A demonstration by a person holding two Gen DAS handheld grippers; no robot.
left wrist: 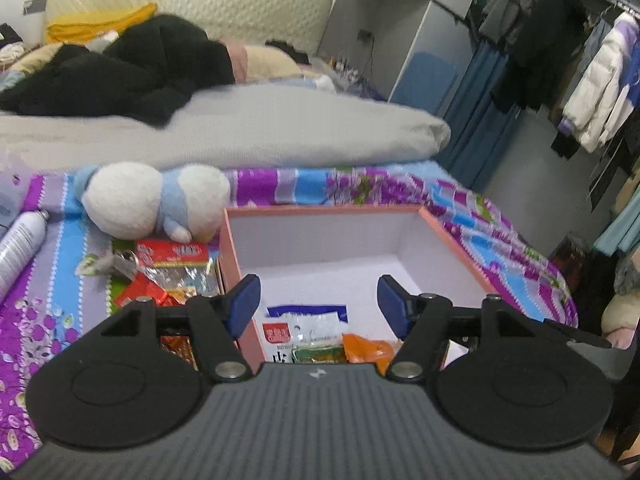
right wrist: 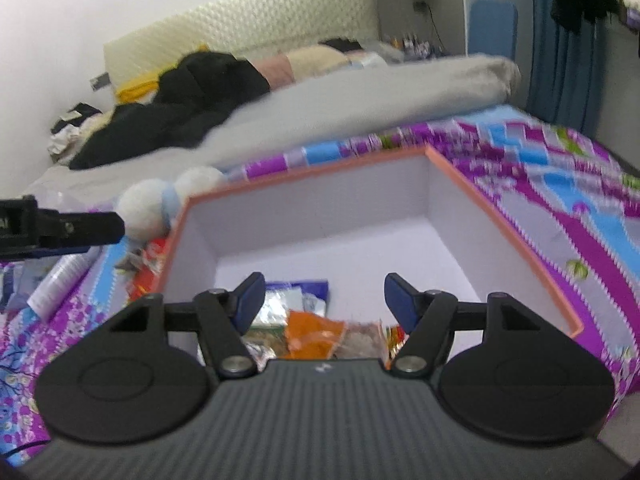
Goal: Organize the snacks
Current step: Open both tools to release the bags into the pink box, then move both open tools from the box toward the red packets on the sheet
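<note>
A pink-rimmed box [left wrist: 324,210] with a white inside stands on the patterned bedspread. Both grippers hang over its near end. In the left wrist view my left gripper [left wrist: 319,304] is open, nothing between its blue pads. Below it in the box lie a white packet with a red label [left wrist: 308,330] and an orange packet [left wrist: 366,348]. Loose red and foil snack packets [left wrist: 168,264] lie left of the box. My right gripper [right wrist: 326,300] is also open and empty above the box [right wrist: 308,171]. Under it lie an orange packet [right wrist: 316,330] and a blue and silver packet [right wrist: 298,292].
A white and blue plush toy [left wrist: 156,200] lies behind the loose snacks, and a spray can [left wrist: 20,240] rests at the far left. A rolled grey duvet [left wrist: 240,128] and dark clothes cover the bed behind. Hanging clothes [left wrist: 580,80] fill the right side. The left gripper [right wrist: 60,228] shows at the right view's left edge.
</note>
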